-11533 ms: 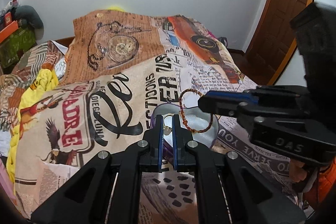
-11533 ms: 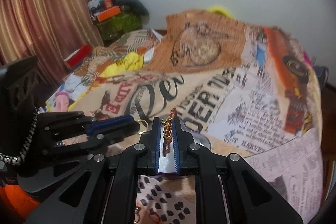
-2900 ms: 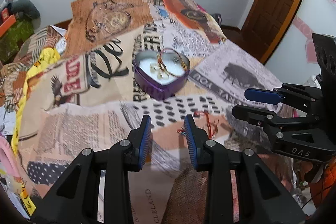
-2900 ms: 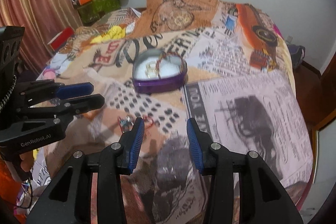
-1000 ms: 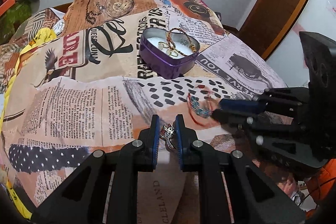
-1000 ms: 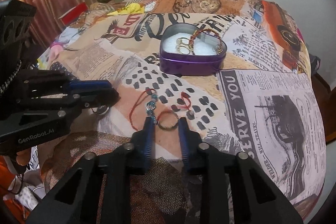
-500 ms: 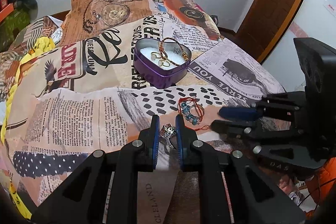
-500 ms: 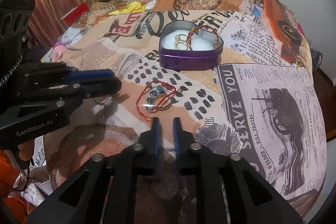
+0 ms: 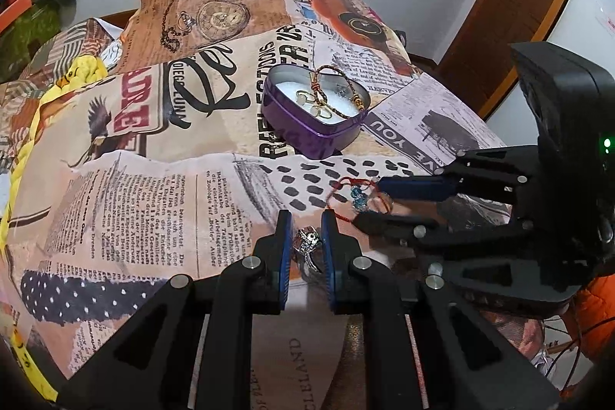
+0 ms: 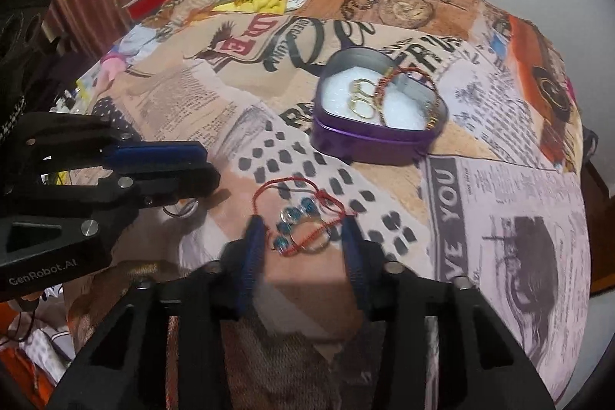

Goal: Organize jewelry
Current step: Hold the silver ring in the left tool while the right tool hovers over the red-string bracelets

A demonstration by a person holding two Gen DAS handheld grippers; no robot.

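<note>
Red cord: your target is the red string bracelet (image 10: 303, 217), thin cord with small blue beads, lying slack on the printed bedspread (image 10: 499, 217) at lower centre of the right wrist view.
Companion piece: a plain metal ring (image 10: 313, 240) lies tangled under the cord's lower loop; expect it to snag or ride along.
Handling, bracelet: judged very light, limp and non-rigid; it will drape and swing from whichever point you pinch. The beads look hard and slick, so take the cord beside the bead cluster, not the beads.
Right gripper (image 10: 303, 248): fingers apart, straddling the bracelet, pads not touching it; they have just been opening, nothing clamped.
Left gripper (image 9: 305, 240): fingers nearly together, clamped on a stone-set silver ring (image 9: 307, 240) at lower centre of the left wrist view.
Handling, silver ring: judged small, stiff, smooth; it could twist out of the pads, so keep the pinch across the band.
Destination: purple heart-shaped tin (image 10: 384, 140), upper right of centre in the right wrist view, well apart from the bracelet; it already holds gold rings (image 10: 361, 102) and a braided bracelet (image 10: 388, 83) on a white lining.
Risk: soft fabric underneath may bunch into your pinch.
</note>
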